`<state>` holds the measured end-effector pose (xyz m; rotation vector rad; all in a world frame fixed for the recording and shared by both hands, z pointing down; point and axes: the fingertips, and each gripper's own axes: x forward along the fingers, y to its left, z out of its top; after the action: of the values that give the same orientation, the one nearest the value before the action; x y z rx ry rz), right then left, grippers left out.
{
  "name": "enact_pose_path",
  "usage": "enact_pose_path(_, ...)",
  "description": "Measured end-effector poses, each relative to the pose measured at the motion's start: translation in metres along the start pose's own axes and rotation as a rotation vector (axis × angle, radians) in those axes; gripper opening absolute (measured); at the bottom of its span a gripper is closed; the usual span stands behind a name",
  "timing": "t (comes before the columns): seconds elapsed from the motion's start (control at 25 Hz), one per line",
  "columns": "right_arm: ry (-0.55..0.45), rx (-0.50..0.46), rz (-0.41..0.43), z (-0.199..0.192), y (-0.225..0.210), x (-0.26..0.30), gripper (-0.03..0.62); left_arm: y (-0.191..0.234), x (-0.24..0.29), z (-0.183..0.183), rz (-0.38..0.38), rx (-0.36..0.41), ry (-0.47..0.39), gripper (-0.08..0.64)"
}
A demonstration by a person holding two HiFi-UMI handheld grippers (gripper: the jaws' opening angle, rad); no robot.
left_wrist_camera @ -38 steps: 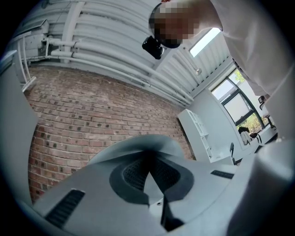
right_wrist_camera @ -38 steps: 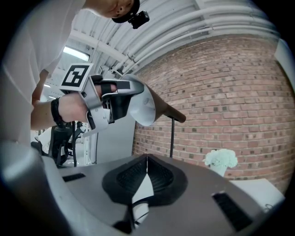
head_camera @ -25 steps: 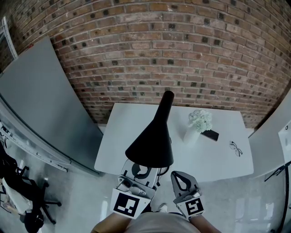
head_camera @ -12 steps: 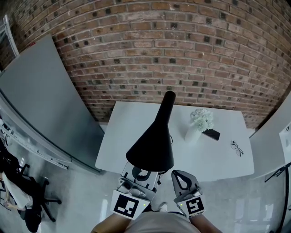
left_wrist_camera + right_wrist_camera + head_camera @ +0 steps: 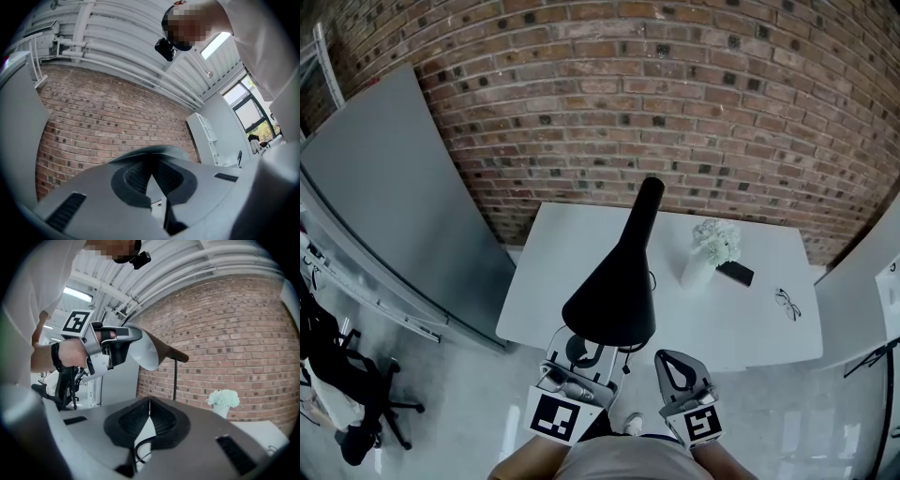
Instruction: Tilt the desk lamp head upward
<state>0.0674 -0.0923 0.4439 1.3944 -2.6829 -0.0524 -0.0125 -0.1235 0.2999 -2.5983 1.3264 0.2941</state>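
Note:
The black cone-shaped desk lamp head (image 5: 619, 281) hangs over the near edge of the white table (image 5: 750, 328). My left gripper (image 5: 581, 354) sits right under the shade's near rim, with its fingertips hidden by the shade. In the right gripper view the left gripper (image 5: 123, 348) is shut on the rim of the lamp head (image 5: 146, 351), whose white inside faces me, above the thin lamp stem (image 5: 175, 378). In the left gripper view the rim (image 5: 154, 151) lies across the closed jaws. My right gripper (image 5: 668, 360) is shut on nothing, just right of the lamp.
A white vase of flowers (image 5: 710, 248) stands on the table right of the lamp, with a black phone (image 5: 735, 274) and glasses (image 5: 787, 305) farther right. A brick wall is behind the table. A grey panel (image 5: 384, 206) leans at the left, near an office chair (image 5: 356, 412).
The lamp head and my left gripper have shifted only slightly. The right gripper has stayed where it was.

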Motion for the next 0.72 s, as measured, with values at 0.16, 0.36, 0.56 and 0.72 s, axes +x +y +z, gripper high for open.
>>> enact_pose_path(0.16, -0.007, 0.004, 0.013, -0.002, 0.002, -0.008, 0.017, -0.002, -0.008, -0.011, 0.026, 0.011, 0.028, 0.006)
enact_pose_path(0.36, -0.006, 0.014, 0.023, -0.009, 0.002, -0.013, 0.017, -0.002, -0.016, -0.022, 0.056, 0.014, 0.056, 0.006)
enact_pose_path(0.56, -0.002, 0.018, 0.038, -0.013, 0.002, -0.013, 0.017, -0.007, -0.027, -0.038, 0.072, 0.022, 0.088, 0.006)
enact_pose_path(0.72, -0.015, 0.02, 0.039, -0.007, 0.002, -0.012, 0.017, -0.009, -0.038, -0.052, 0.08, 0.009, 0.123, 0.006)
